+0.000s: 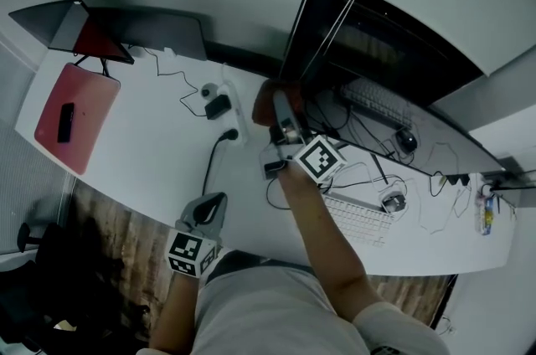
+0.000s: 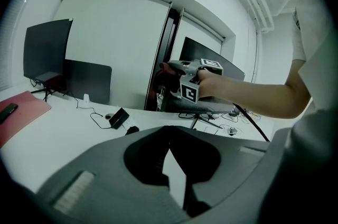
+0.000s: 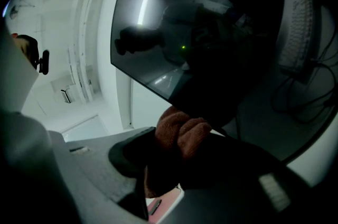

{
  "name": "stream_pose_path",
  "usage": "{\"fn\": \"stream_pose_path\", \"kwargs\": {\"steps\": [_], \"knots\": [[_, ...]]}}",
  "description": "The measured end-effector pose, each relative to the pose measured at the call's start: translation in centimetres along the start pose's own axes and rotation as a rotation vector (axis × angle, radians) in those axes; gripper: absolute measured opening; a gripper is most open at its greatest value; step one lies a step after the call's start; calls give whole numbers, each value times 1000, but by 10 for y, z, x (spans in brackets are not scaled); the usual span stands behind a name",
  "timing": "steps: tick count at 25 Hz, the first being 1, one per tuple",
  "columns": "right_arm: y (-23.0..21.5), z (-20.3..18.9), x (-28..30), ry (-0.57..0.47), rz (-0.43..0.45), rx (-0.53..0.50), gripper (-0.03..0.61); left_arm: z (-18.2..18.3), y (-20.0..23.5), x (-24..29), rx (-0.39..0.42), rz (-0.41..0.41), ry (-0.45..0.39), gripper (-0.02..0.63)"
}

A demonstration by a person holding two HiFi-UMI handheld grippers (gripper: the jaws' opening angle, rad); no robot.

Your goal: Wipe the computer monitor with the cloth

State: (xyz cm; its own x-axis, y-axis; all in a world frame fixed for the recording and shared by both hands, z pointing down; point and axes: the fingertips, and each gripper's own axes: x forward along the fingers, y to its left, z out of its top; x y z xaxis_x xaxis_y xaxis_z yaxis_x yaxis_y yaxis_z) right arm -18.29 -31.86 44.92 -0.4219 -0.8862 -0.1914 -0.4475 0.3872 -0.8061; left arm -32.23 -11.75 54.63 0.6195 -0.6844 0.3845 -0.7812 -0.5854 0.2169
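Firmly, the right gripper [image 1: 280,104] clamps a rust-brown cloth [image 3: 182,130] against the dark monitor's [image 3: 211,33] lower edge. The left gripper [image 1: 208,211], jaws together and empty, hangs over the white curved desk [image 1: 151,152], with wood floor [image 1: 109,244] beneath.

Right gripper [image 3: 174,167] with jaws clamped on a bunched brown cloth [image 3: 179,133], cloth up against the lower edge of a dark monitor [image 3: 211,17] — glossy screen, dim reflections, one green dot — pink mat [image 3: 168,201] glimpsed below the jaws
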Motion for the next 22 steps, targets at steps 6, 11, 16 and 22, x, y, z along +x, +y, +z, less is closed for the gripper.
{"fn": "stream_pose_path", "kwargs": {"steps": [6,11,16,22], "knots": [[47,29,7,-49,67,-22,162,13,-5,1,6,-15,-23,9],[81,49,9,-82,105,-25,163,27,-10,2,25,-28,-43,9],[110,65,8,-104,141,-25,160,42,-10,3,33,-31,-75,9],[146,84,4,-121,191,-34,159,52,-17,4,41,-43,-94,9]]}}
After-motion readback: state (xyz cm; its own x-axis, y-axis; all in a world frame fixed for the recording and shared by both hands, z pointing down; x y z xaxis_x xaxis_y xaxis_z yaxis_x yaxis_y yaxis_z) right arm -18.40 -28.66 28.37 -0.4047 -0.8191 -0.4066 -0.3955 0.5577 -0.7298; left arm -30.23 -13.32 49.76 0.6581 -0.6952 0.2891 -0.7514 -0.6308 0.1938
